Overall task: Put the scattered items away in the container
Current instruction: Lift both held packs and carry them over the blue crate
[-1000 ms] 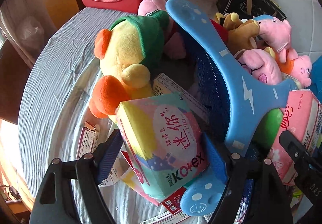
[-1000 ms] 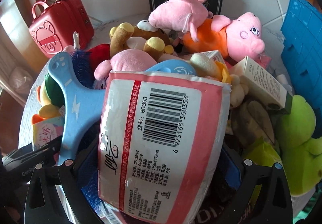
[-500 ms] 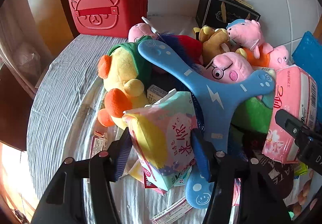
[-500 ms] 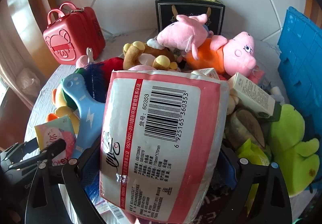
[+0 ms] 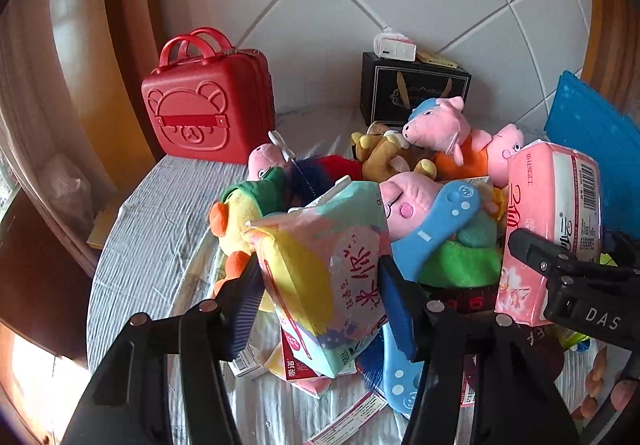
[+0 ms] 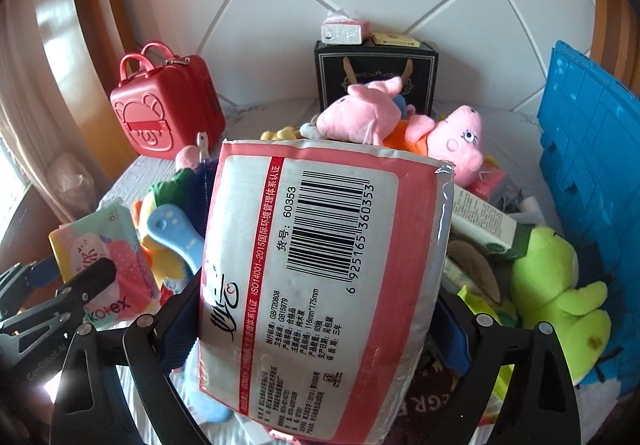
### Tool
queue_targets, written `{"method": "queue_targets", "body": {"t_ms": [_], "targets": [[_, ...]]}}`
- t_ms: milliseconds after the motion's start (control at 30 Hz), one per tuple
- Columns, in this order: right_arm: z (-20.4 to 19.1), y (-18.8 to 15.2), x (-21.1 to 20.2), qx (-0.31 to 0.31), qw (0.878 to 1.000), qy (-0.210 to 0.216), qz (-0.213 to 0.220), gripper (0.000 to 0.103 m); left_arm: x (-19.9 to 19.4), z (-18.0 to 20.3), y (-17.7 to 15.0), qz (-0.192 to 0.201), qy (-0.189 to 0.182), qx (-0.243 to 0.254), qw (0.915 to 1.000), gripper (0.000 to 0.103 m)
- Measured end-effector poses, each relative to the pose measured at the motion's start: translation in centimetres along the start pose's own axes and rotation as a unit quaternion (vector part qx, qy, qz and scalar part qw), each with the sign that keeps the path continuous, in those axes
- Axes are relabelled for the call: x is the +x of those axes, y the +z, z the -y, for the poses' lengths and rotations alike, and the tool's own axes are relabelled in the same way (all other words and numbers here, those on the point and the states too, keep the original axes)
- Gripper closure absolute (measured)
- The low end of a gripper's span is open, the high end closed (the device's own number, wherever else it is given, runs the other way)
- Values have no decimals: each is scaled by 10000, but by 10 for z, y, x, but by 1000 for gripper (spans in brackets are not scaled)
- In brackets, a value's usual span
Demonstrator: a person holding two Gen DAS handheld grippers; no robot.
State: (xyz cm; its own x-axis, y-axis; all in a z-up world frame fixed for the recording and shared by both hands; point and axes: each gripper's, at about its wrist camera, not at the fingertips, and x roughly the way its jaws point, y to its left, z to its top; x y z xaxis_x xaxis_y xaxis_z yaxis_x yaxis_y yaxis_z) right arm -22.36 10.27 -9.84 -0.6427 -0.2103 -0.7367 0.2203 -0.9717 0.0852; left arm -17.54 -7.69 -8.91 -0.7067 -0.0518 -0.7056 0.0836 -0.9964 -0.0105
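Jaws pinch crinkly soft packs: left gripper (image 5: 320, 285) (pastel), right gripper (image 6: 316, 321).

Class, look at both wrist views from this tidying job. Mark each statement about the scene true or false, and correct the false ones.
1. The left gripper grips a pastel Kotex pack. True.
2. The right gripper is empty. False: it grips a pink tissue pack.
3. The red bear case stands behind the toy pile. True.
4. The black gift box has nothing on top. False: small packets lie on it.
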Motion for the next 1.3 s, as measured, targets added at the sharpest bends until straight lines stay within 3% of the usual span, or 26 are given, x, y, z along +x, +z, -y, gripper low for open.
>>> {"method": "queue_targets", "body": {"t_ms": [433,700,1000,1300], "targets": [[13,-1,-72,-52,9978,53,652,6,-58,32,1,551,-175,283,9979,48],[6,-16,-132,179,9932,-392,1082,6,-98,32,-6,912,-633,587,9921,48],[-6,-34,-186,276,9875,-842,1307,6,-125,28,-16,1046,-1202,604,9854,48],[19,-46,-225,410,9821,-1087,1483,6,-149,67,-20,1199,-1419,752,9797,48]]}}
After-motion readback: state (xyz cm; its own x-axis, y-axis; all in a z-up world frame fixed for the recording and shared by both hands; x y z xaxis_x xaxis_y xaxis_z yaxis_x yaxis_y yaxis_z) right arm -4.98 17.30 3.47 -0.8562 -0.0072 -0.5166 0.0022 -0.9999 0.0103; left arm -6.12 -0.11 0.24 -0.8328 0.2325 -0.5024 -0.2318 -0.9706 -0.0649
